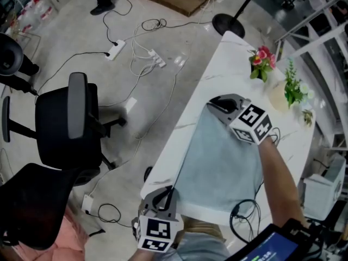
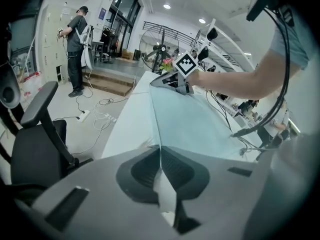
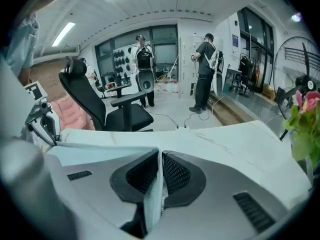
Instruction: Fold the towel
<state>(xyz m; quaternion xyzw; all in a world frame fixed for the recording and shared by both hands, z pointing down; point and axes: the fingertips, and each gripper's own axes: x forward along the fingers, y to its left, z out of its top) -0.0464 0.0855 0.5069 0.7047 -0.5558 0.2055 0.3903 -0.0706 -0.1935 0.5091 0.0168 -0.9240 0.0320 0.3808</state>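
A pale blue-grey towel (image 1: 220,167) lies spread flat on the long white table (image 1: 217,64). My left gripper (image 1: 169,192) is at the near left corner of the towel and is shut on it; the cloth edge runs between its pads (image 2: 161,170) and stretches away across the table (image 2: 195,124). My right gripper (image 1: 213,105) is at the far left corner, shut on a fold of towel (image 3: 154,194) pinched between its pads. In the left gripper view the right gripper (image 2: 172,81) shows at the towel's far end.
Pink flowers (image 1: 262,60) and a green plant (image 1: 293,88) stand at the table's far end. A black cable (image 1: 244,208) lies by the towel's near right corner. Black office chairs (image 1: 70,124) and floor cables (image 1: 147,53) are left of the table. People stand beyond (image 3: 205,69).
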